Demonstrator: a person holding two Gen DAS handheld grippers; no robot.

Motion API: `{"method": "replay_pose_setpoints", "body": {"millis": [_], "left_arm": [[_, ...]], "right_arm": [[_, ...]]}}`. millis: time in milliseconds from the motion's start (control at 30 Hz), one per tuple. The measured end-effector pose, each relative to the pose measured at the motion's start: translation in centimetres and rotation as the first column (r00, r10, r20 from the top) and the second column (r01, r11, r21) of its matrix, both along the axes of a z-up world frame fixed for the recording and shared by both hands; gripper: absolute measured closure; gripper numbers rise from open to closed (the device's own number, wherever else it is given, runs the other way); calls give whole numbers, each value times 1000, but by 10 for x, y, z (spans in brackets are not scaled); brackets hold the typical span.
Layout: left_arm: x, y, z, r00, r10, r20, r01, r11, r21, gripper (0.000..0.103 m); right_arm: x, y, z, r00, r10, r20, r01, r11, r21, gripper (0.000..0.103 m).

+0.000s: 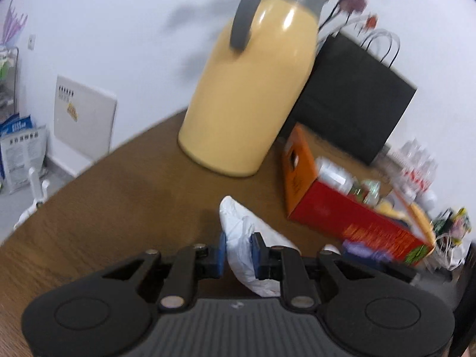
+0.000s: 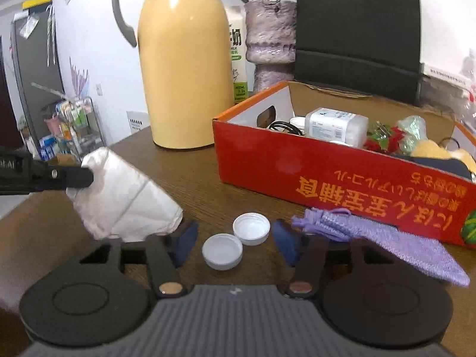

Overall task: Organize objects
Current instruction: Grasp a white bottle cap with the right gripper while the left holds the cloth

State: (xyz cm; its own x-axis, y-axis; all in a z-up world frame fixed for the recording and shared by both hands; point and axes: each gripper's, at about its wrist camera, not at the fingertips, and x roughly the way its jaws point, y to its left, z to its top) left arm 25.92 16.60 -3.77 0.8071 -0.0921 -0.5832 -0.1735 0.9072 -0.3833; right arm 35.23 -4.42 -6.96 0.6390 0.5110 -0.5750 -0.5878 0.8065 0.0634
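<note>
My left gripper is shut on a white face mask and holds it above the brown table. In the right wrist view the mask hangs at the left, pinched by the left gripper. My right gripper is open, its blue pads either side of two white bottle caps lying on the table. A purple knitted pouch lies to the right, against the red cardboard box, which holds several items.
A tall yellow thermos jug stands behind, left of the box. A black paper bag, a purple vase with flowers and a milk carton stand at the back. The table edge runs at the left.
</note>
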Motion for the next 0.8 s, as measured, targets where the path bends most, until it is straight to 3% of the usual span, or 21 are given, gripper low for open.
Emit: {"method": "replay_pose_setpoints", "body": {"millis": [67, 100, 233, 333, 400, 467, 533, 633, 667, 733, 800], "left_arm": [[4, -5, -9, 999, -15, -37, 15, 1000, 15, 85], [4, -10, -11, 999, -21, -45, 23, 999, 35, 84], [-4, -25, -13, 998, -46, -42, 50, 993, 111, 79], [-14, -39, -14, 991, -123, -46, 128, 983, 130, 79], [-27, -53, -15, 982, -184, -48, 190, 967, 171, 72], [-41, -65, -13, 972, -229, -53, 235, 947, 218, 47], [-58, -74, -12, 964, -262, -44, 265, 933, 242, 40], [-79, -85, -7, 952, -304, -26, 303, 936, 179, 39], [-86, -92, -5, 944, -329, -16, 327, 931, 160, 39], [-96, -110, 0, 919, -395, 1, 391, 909, 143, 39], [-107, -127, 4, 871, -490, 29, 483, 866, 131, 39]], "right_arm": [[7, 4, -2, 1000, -5, -17, 5, 1000, 0, 63], [10, 6, -3, 1000, -3, -24, 3, 1000, -10, 74], [-1, 0, -3, 1000, 9, -27, -10, 1000, -27, 73], [-30, -18, -1, 999, 21, -26, -22, 998, -58, 73], [-59, -38, 0, 999, 33, -12, -34, 996, -87, 73], [-86, -60, 2, 999, 34, -12, -35, 995, -96, 73], [-114, -86, 3, 1000, 23, -18, -24, 995, -92, 73], [-149, -109, 3, 1000, 17, 18, -15, 993, -115, 64], [-158, -114, 4, 999, 6, 36, -1, 991, -132, 53], [-176, -127, 7, 998, -18, 57, 26, 990, -139, 46], [-190, -139, 8, 999, -35, 33, 39, 993, -107, 45]]}}
